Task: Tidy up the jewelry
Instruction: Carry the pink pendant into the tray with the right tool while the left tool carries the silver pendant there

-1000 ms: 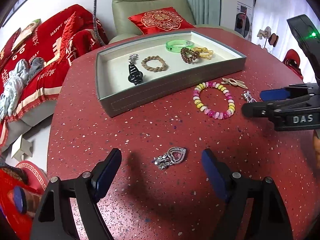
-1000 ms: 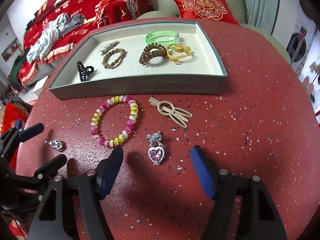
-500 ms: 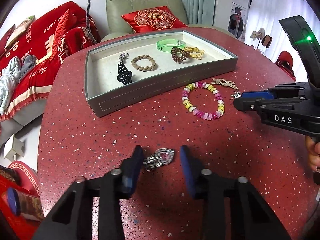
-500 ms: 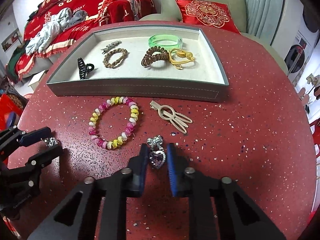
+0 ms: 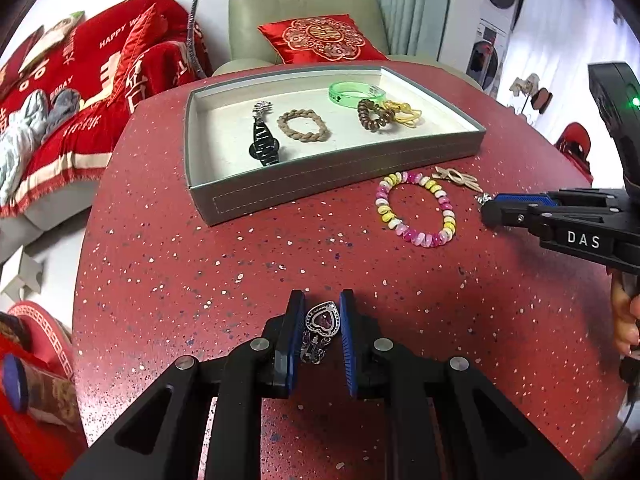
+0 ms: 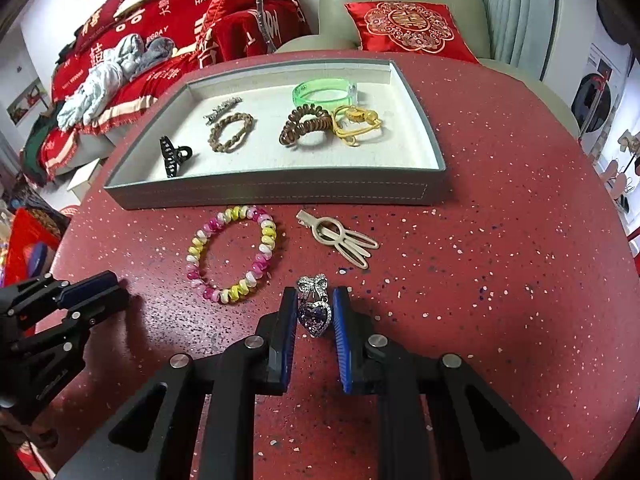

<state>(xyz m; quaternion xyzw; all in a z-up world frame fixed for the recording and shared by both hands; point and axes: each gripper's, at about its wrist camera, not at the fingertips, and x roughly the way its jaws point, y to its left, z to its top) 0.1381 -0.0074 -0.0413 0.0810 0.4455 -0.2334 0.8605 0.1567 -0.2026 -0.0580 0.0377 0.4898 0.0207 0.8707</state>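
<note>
Grasp step: left gripper (image 5: 319,326) clamps heart brooch (image 5: 320,322); right gripper (image 6: 314,314) clamps bow-heart pendant (image 6: 314,308). Next: lift both, carry over tray (image 6: 276,196) wall, release inside.

"DAS" is read in white on the right hand-held gripper (image 5: 490,210), at right | "HAPPY" is read on the red blanket (image 6: 208,4), far left | Chinese characters are seen there, not legible
</note>
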